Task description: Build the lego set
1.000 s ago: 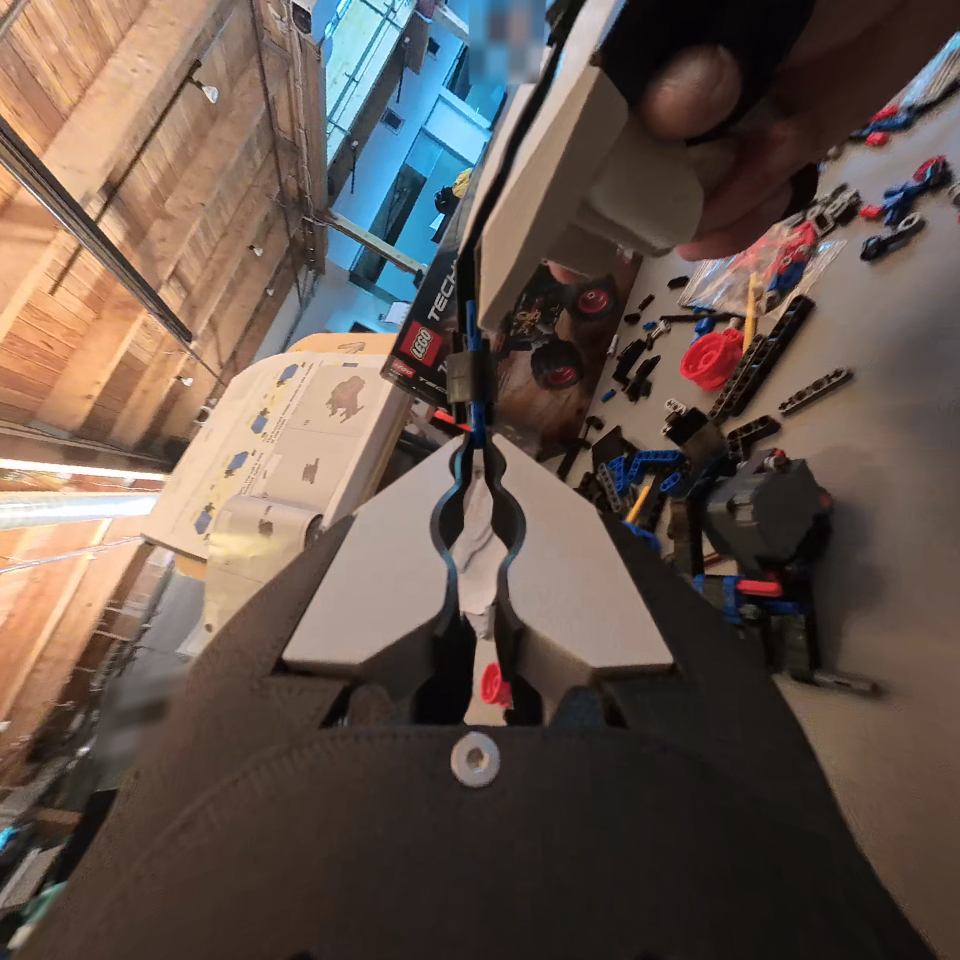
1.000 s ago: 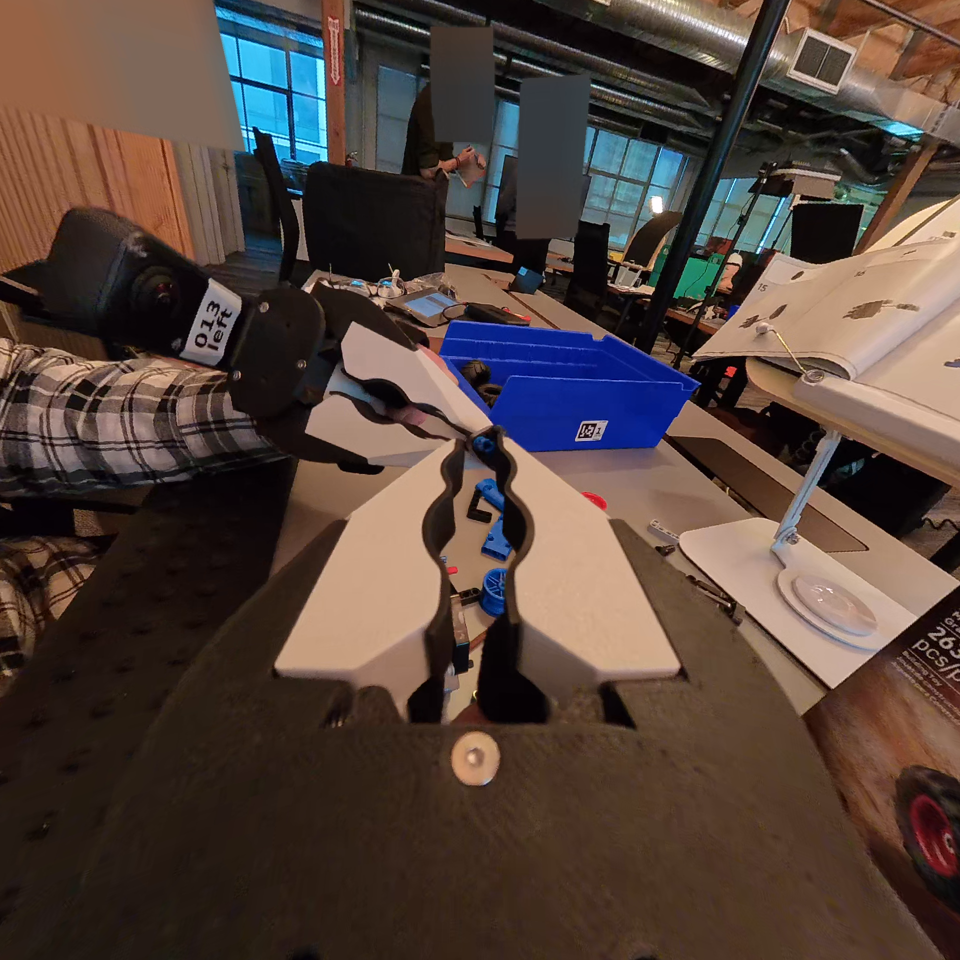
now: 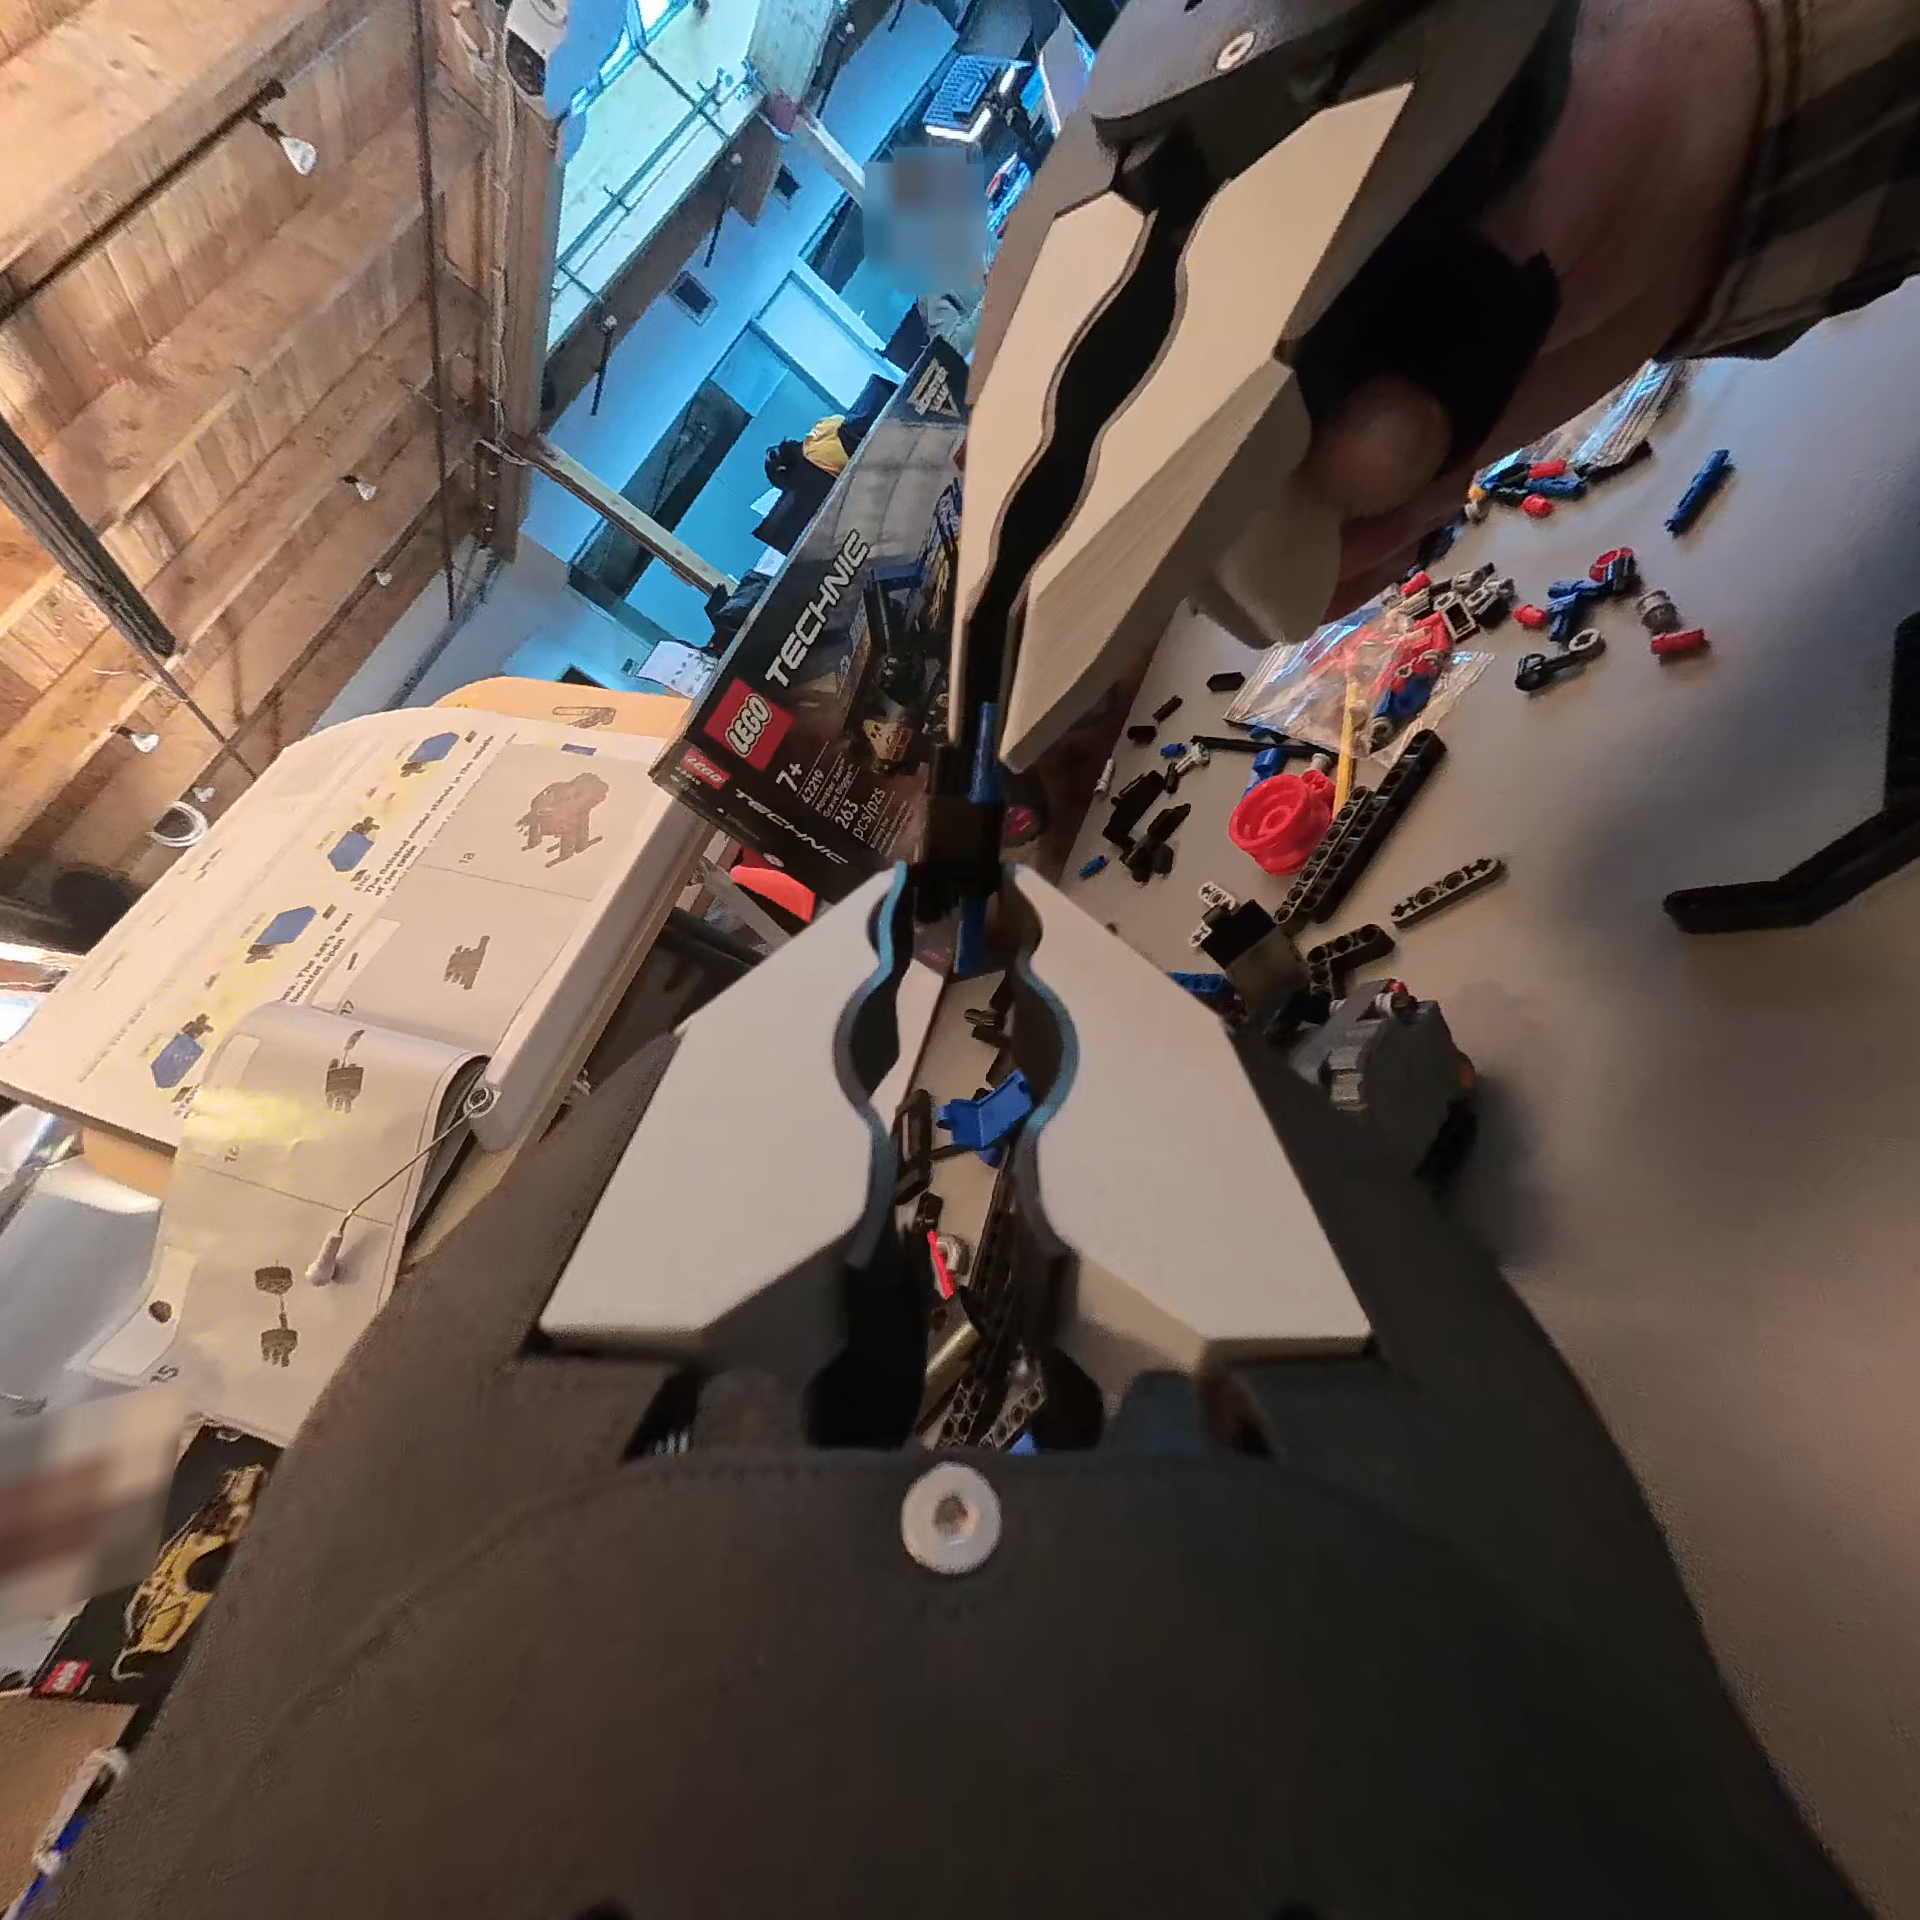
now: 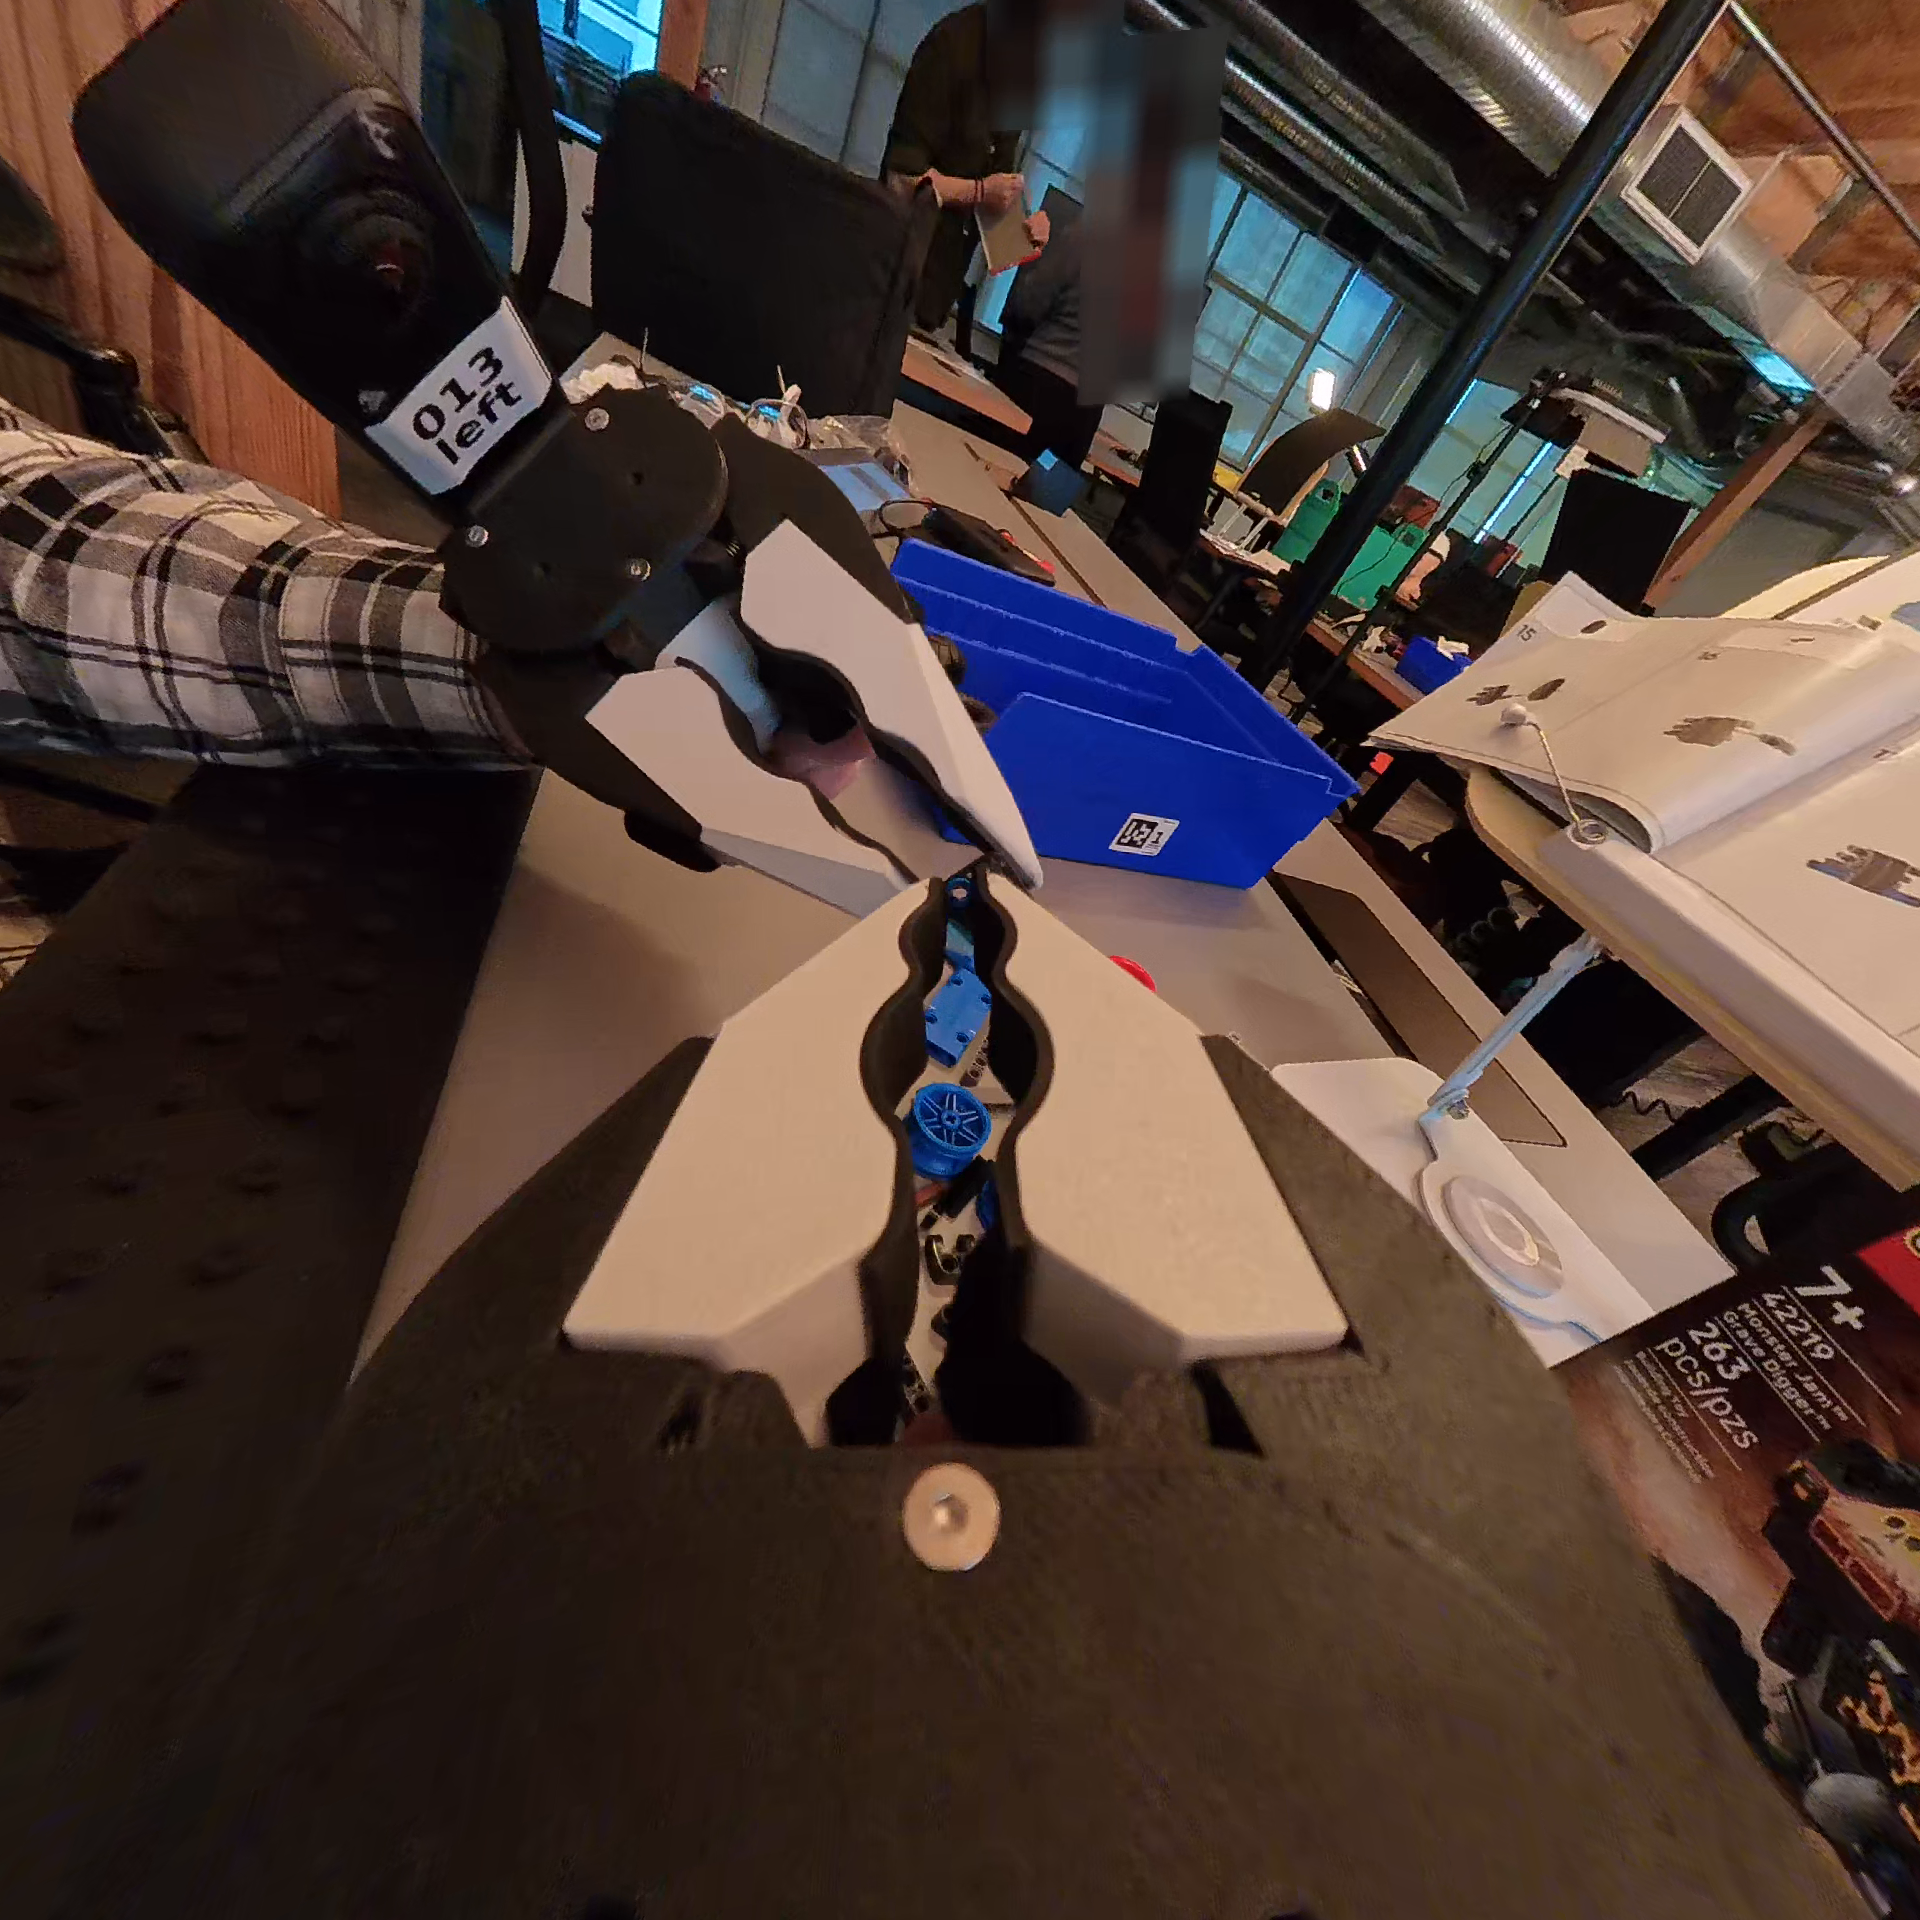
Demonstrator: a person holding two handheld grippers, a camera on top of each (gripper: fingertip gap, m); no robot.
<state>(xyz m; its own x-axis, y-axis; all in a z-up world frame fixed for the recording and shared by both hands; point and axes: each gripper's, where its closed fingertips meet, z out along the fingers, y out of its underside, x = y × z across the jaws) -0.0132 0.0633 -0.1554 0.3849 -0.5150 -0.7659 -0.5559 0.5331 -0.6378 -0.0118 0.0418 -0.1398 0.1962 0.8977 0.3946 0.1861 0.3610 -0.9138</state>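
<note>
Blue-and-black small plastic lego pieces (image 3: 971, 831) sit clamped between both jaws, so we should keep the left gripper (image 3: 961, 883) and right gripper (image 4: 966, 883) aligned and press gently.

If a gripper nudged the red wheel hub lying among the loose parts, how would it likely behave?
The red wheel hub is round, so it would probably roll or skid on the smooth grey table. It looks like hard hollow plastic, likely light and stiff. The black beams right beside it might stop it.
</note>
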